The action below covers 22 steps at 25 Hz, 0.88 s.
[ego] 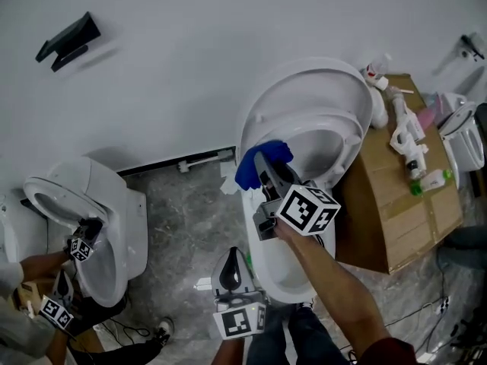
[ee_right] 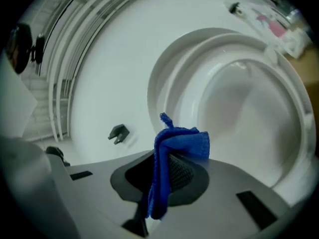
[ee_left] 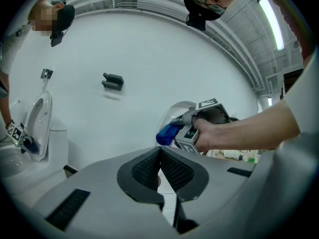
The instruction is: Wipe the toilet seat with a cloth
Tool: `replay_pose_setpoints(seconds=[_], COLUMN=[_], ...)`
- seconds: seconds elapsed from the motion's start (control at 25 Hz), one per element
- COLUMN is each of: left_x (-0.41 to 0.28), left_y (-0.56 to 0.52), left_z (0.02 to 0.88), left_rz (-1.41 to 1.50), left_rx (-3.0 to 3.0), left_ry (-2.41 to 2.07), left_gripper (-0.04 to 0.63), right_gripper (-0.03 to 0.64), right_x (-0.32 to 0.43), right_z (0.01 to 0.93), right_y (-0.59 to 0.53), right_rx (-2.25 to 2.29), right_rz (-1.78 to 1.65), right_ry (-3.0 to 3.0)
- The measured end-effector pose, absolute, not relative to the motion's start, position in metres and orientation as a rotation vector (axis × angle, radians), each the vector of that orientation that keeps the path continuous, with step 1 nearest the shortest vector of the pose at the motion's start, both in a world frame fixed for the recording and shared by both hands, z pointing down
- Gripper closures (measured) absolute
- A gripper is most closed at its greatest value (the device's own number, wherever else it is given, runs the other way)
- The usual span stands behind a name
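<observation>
Your left gripper point(ego: 231, 257) point(ee_left: 160, 152) is nearest, low over the front of the toilet bowl point(ego: 283, 280). Its jaws are together with nothing between them.

Next out, your right hand point(ego: 287, 233) holds the right gripper point(ego: 261, 160) point(ee_right: 168, 163) over the back of the bowl, pointing at the raised seat. Its jaws are clamped on the blue cloth point(ego: 262, 162) point(ee_right: 175, 147), which is folded and bunched over the jaw tips, one end hanging down between the pads. The left gripper view also shows the cloth point(ee_left: 167, 133) sticking out ahead of that gripper.

The toilet seat point(ego: 354, 124) point(ee_right: 192, 91) is tipped up toward the wall, with the lid point(ego: 304, 78) behind it. The cloth is at the lower left part of the seat ring, right up close; you cannot tell whether it touches.

To the right of the toilet, just beside it, is a cardboard box point(ego: 403, 219) with white bottles point(ego: 407, 139) lying on top.

Further off at left is a second toilet point(ego: 106, 211) on the grey marbled floor point(ego: 190, 219), where another person works with marker-cube grippers point(ego: 82, 245).

A black bracket point(ego: 68, 40) point(ee_left: 113, 81) point(ee_right: 118, 132) is mounted on the white wall, well apart from both toilets.
</observation>
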<state>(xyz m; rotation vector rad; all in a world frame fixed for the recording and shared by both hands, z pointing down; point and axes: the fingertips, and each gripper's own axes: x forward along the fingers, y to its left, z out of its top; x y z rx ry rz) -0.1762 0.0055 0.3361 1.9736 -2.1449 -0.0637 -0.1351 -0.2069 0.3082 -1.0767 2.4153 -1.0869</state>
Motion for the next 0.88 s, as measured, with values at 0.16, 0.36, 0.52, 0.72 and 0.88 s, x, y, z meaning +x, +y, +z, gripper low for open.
replay_pose_setpoints(seconds=[0.16, 0.36, 0.52, 0.72, 0.88], left_x=[-0.164, -0.148, -0.131, -0.107, -0.083], left_y=[0.007, 0.005, 0.0, -0.006, -0.013], left_z=[0.332, 0.324, 0.317, 0.311, 0.306], left_rz=[-0.038, -0.022, -0.032, -0.03, -0.026], left_rx=[1.991, 2.012, 2.023, 2.054, 2.078], left_ry=[-2.138, -2.133, -2.114, -2.092, -2.063], left_gripper=[0.58, 0.58, 0.58, 0.58, 0.58], right_gripper=[0.557, 0.557, 0.557, 0.557, 0.557], right_x=[-0.134, -0.118, -0.091, -0.051, -0.02], right_z=[0.286, 0.265, 0.256, 0.244, 0.239], right_y=[-0.208, -0.214, -0.223, -0.238, -0.247], right_rx=[-1.248, -1.343, -1.399, -1.441, -1.467], right_rz=[-0.637, -0.307, -0.301, -0.318, -0.308], right_ry=[2.761, 2.916, 2.875, 2.824, 2.811])
